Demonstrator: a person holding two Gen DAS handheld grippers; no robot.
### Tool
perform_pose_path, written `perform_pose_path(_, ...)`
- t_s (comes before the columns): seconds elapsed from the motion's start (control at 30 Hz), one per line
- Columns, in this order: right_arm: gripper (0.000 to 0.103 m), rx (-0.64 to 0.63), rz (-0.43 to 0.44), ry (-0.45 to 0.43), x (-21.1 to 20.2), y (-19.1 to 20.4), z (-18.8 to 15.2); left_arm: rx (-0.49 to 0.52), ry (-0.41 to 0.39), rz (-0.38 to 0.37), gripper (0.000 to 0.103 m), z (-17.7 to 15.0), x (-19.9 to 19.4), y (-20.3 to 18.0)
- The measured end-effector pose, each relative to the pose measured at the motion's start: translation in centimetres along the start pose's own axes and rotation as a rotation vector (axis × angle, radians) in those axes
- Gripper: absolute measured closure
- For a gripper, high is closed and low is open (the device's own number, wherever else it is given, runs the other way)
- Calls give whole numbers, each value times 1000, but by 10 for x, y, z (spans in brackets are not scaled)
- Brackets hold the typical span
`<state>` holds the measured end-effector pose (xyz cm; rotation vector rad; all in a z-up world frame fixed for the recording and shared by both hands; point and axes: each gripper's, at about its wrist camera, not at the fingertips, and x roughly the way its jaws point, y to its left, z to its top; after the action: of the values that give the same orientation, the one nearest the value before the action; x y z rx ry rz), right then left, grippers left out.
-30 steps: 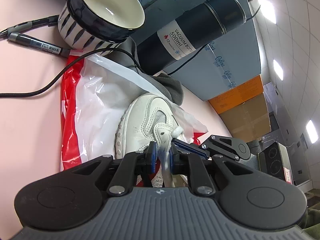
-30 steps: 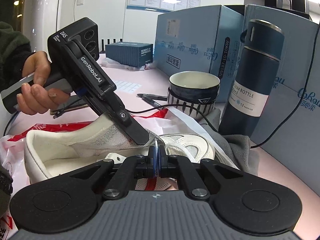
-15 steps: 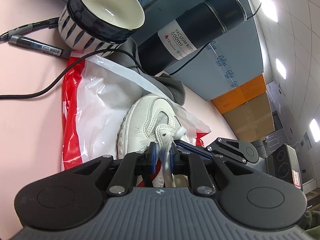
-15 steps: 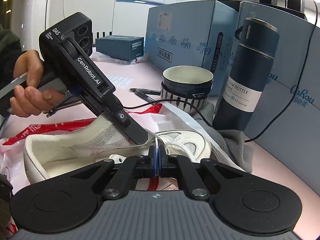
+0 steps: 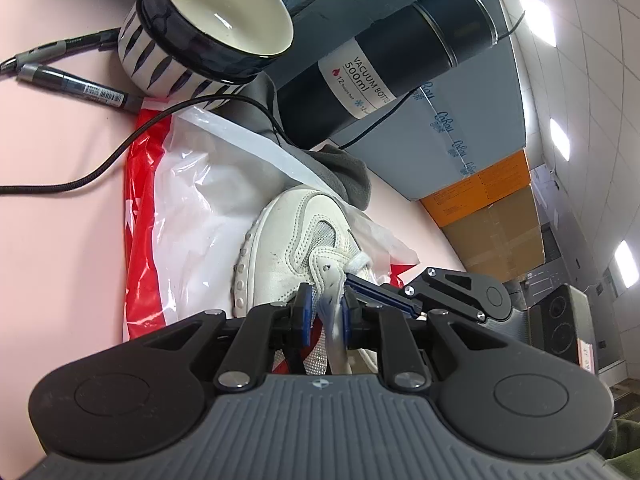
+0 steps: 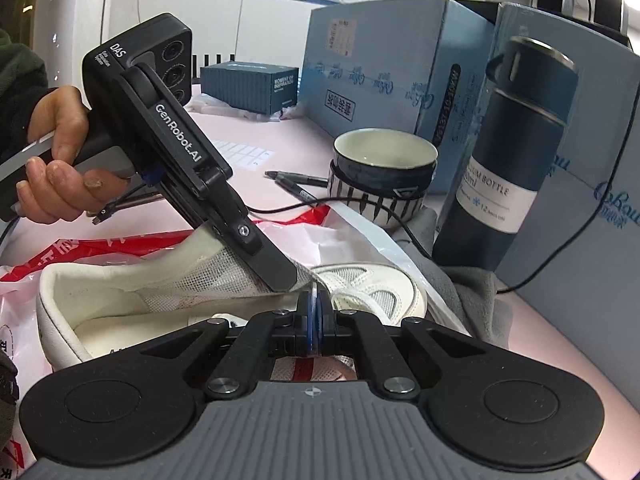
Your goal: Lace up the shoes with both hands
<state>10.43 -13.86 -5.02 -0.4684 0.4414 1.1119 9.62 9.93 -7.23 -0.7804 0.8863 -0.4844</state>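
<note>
— White leather and mesh: the shoe (image 5: 296, 248) lies on a red-and-white plastic bag (image 5: 192, 200) on the pink table (image 5: 52, 160), toe towards a striped cup (image 5: 208, 36). Why is the lace (image 5: 334, 300) held that way?

— The left gripper (image 5: 324, 312) has its blue pads closed narrowly on the white lace where it leaves an eyelet near the toe, probably to keep the strand taut. The right gripper (image 6: 314, 316) reaches in from the side; its pads are pressed together on something thin and pale. I judge that to be more of the lace, though the pads hide how much.

— And the hand?

— The person's left hand (image 6: 56, 160) grips the handle of that left tool, which slants down over the shoe's open collar. How many eyelets are threaded I cannot tell.

— Any writing?

— Plenty. "GenRobot.AI" and "DAS" on the tool's body. The dark flask (image 6: 516, 152) reads "VACUUM BOTTLE", "500ml" and "12 hours". The blue cartons (image 6: 384, 60) behind carry script lettering too warped to read for certain. Two pens (image 5: 76, 88) and a black cable (image 5: 80, 176) lie nearby.
</note>
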Motion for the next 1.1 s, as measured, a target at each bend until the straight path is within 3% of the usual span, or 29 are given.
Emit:
perform_pose_path(0.53, 100, 37, -16, -22, 8, 2, 0, -47, 52, -33, 89, 4, 2, 6)
perform_pose_path(0.77, 100, 37, -68, 31, 22, 8, 5, -24, 55, -36, 85, 4, 1, 2)
perform_pose_path(0.93, 98, -30, -84, 64, 18, 14, 10, 0, 47, -27, 84, 2, -1, -1)
perform_pose_path(1.1, 91, -60, -82, 117, 14, 15, 19, 2, 46, -30, 84, 3, -2, 0)
